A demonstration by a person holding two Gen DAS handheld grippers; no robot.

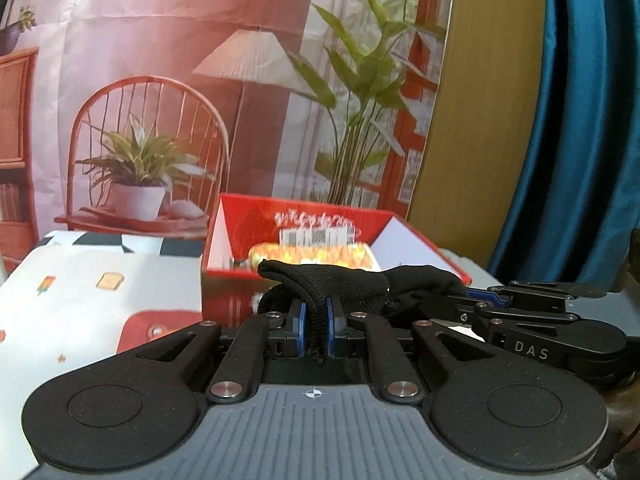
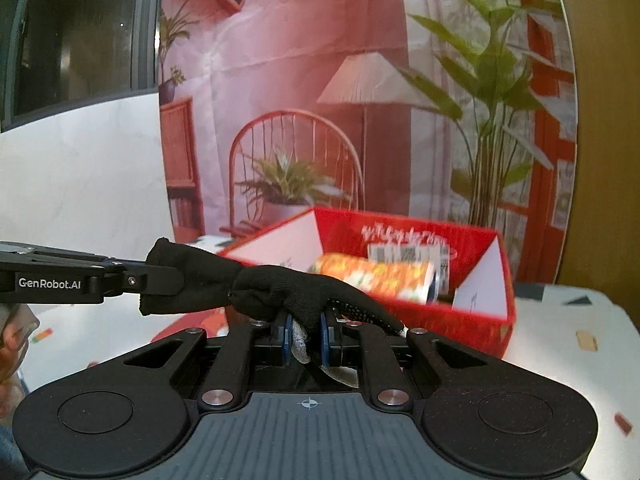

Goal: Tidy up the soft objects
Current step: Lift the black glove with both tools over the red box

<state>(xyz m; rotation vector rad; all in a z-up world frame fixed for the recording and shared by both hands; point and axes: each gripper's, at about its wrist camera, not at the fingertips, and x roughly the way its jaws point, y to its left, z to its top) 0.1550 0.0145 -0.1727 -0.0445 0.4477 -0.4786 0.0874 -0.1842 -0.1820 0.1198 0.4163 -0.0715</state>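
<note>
Grippers, left point(image 1: 316, 328) and right point(image 2: 306, 334), level, both clamp the black glove point(image 2: 280, 288).

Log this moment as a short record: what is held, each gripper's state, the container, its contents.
held item: black knit glove, stretched between both grippers
left gripper: shut on the glove
right gripper: shut on the glove
container: open red box, beyond the grippers on a patterned tablecloth
contents: orange printed roll; other items unclear
</note>
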